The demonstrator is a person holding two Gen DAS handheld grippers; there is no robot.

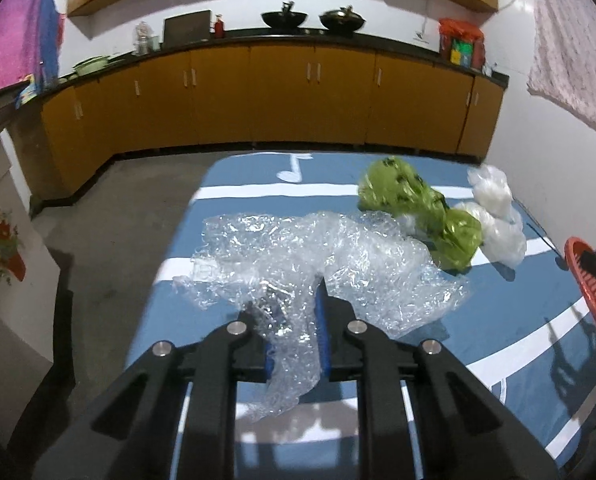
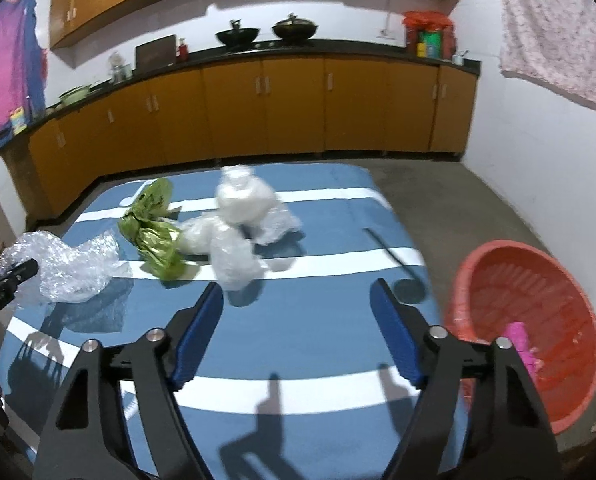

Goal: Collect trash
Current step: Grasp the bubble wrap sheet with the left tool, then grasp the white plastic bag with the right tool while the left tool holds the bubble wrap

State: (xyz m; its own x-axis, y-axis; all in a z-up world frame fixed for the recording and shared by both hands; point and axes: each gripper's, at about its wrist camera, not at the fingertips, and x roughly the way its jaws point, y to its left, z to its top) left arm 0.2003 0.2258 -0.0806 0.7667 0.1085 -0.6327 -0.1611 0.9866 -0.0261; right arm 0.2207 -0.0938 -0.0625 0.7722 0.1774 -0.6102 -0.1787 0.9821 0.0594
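My left gripper (image 1: 294, 312) is shut on a crumpled sheet of clear plastic wrap (image 1: 298, 248), which spreads over the blue striped tablecloth (image 1: 498, 320) ahead of its fingers. The right wrist view shows the same wrap (image 2: 70, 264) at the left, with the left gripper (image 2: 22, 270) at its edge. A crumpled green bag (image 2: 154, 232) and white plastic bags (image 2: 238, 224) lie mid-table, beyond my right gripper (image 2: 298, 292). That gripper is open above the cloth with nothing between its blue pads (image 2: 202, 332). The green bag (image 1: 418, 204) and white bags (image 1: 494, 216) appear far right in the left view.
A red plastic basket (image 2: 530, 280) stands off the table's right edge with a pink item (image 2: 522, 344) inside; its rim (image 1: 590, 280) also shows in the left view. Orange kitchen cabinets (image 2: 290, 108) run along the far wall. Bare floor (image 1: 138, 200) lies beside the table.
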